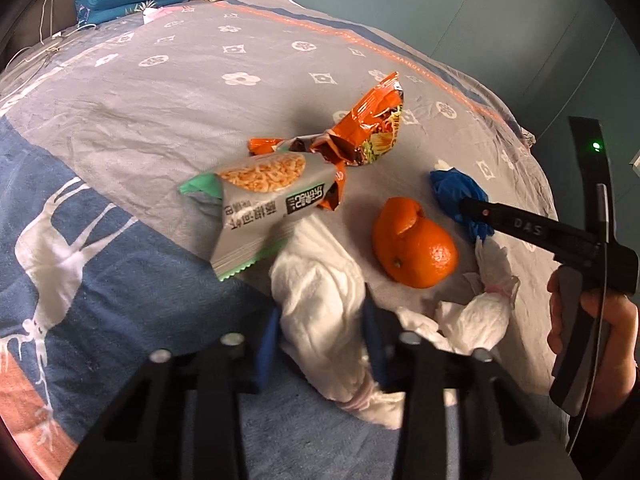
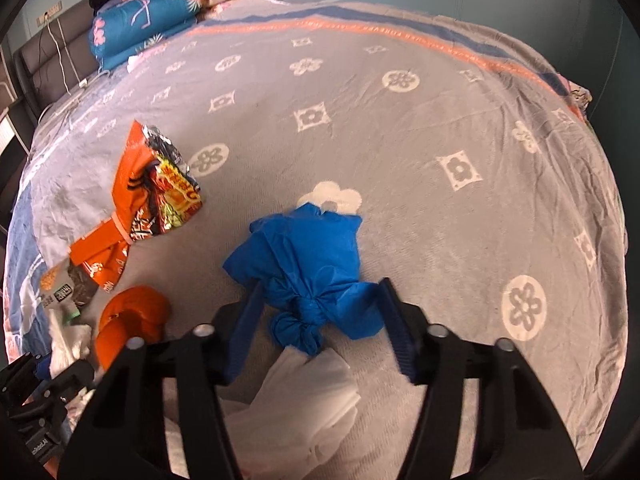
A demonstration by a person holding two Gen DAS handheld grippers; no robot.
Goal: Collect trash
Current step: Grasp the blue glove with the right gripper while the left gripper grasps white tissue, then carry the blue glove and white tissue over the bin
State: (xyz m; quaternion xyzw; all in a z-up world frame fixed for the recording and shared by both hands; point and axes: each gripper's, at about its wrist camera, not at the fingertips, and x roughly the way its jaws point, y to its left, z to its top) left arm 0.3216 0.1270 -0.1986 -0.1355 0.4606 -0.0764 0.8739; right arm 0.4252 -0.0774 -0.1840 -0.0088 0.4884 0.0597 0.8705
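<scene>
Trash lies on a bed blanket [image 1: 160, 92]. My left gripper [image 1: 322, 308] is shut on a crumpled white tissue [image 1: 320, 280], with its blue pads pressing both sides. Beside it sit a mandarin with torn peel [image 1: 416, 248], a grey-green snack wrapper [image 1: 256, 200], an orange noodle wrapper [image 1: 372, 124] and another tissue wad [image 1: 480, 312]. In the right wrist view my right gripper [image 2: 322, 284] is shut on a knotted blue bag [image 2: 304, 248], both pads touching it. One of its fingers [image 1: 520, 226] reaches over the blue bag [image 1: 456, 192] in the left wrist view.
A person's hand [image 1: 592, 328] holds the right gripper's handle. Folded quilts [image 2: 148, 20] are stacked at the head of the bed. The orange noodle wrapper [image 2: 156, 184] and the mandarin [image 2: 132, 320] lie left of the blue bag. White tissue [image 2: 304, 392] sits under the right gripper.
</scene>
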